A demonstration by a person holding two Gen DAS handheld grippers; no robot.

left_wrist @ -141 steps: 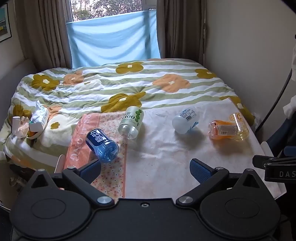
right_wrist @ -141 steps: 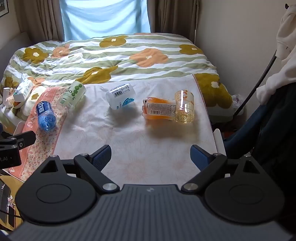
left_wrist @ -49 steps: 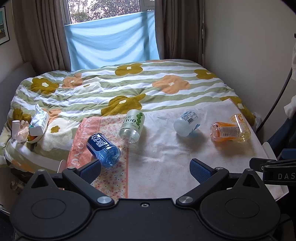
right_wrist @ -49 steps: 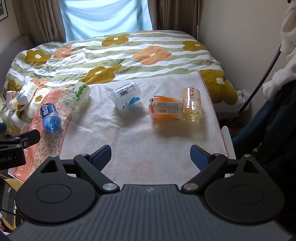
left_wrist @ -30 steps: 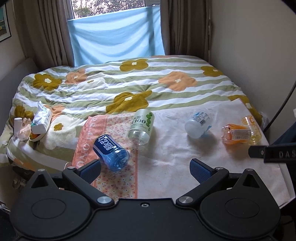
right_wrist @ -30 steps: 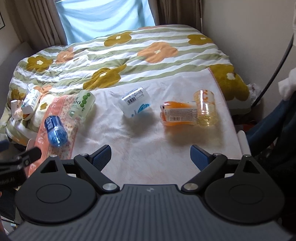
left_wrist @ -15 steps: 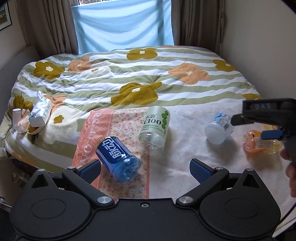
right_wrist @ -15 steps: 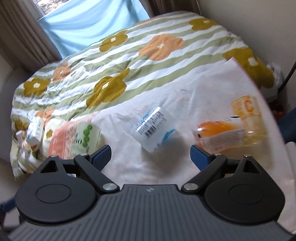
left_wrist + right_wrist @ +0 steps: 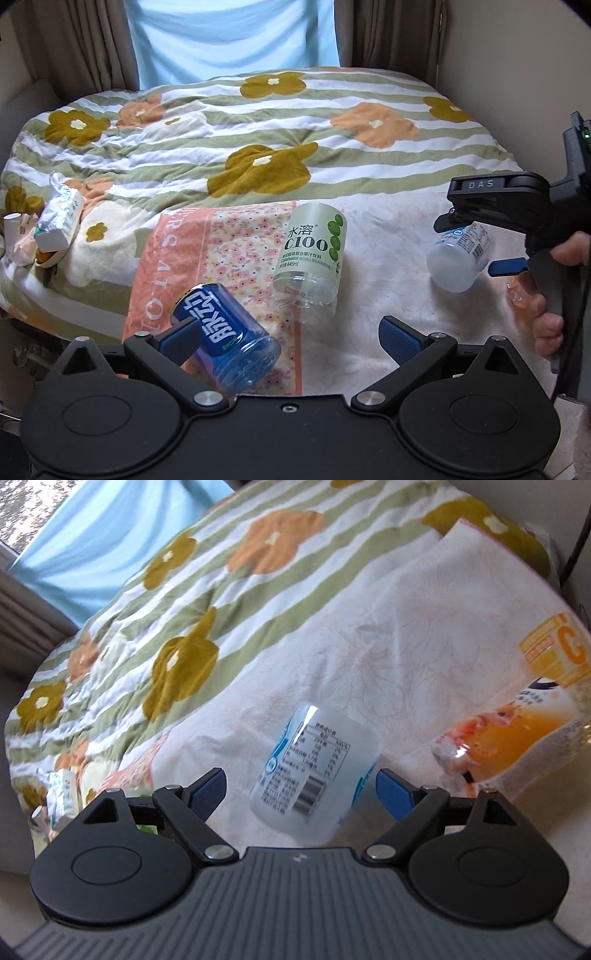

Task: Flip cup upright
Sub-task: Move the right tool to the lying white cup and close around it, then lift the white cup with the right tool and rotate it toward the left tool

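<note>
Several cut-bottle cups lie on their sides on a cloth over the bed. A frosted white cup (image 9: 314, 771) with a blue and white label lies between the fingers of my open right gripper (image 9: 301, 794); it also shows in the left wrist view (image 9: 460, 258), under the right gripper (image 9: 495, 210). A blue cup (image 9: 225, 339) lies by the left finger of my open left gripper (image 9: 291, 338). A pale green "C100" cup (image 9: 312, 258) lies ahead of the left gripper. An orange cup (image 9: 517, 738) and a clear yellow cup (image 9: 557, 653) lie at the right.
A flowered, striped quilt (image 9: 258, 122) covers the bed behind the cloth. A tissue pack and small boxes (image 9: 55, 229) sit at the bed's left edge. Curtains and a blue sheet (image 9: 232, 37) hang at the back. A wall stands at the right.
Both grippers moved forward and down. The right gripper came over the frosted white cup, which now lies between its fingers. The left gripper closed in on the blue cup.
</note>
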